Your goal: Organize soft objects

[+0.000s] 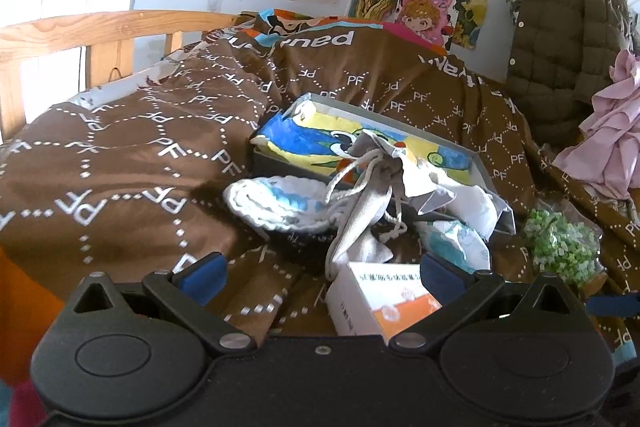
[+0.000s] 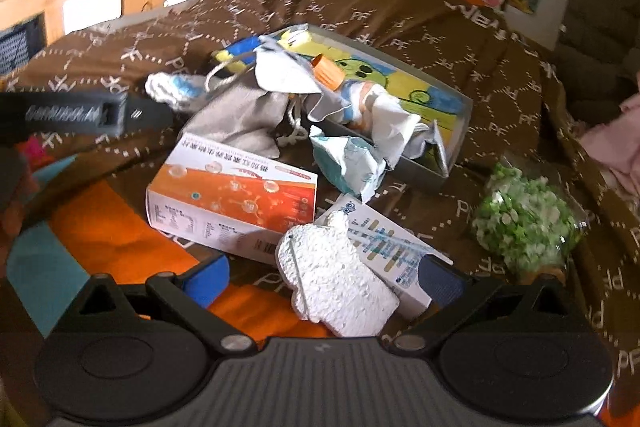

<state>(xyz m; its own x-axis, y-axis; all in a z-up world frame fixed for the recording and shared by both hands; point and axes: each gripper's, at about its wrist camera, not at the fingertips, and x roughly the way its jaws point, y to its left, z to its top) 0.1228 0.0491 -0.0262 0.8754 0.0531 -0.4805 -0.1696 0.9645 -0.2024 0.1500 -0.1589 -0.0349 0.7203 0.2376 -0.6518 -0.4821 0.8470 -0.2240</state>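
On my left wrist view, the left gripper [image 1: 320,277] is spread wide, holding nothing; the grey drawstring pouch [image 1: 360,203] lies mid-frame, draped from the shallow box [image 1: 476,163] onto the brown quilt [image 1: 120,155].

On my right wrist view, the right gripper [image 2: 320,281] is also spread, with a white sponge [image 2: 336,287] between its fingers at lower centre, beside the orange carton [image 2: 236,195].
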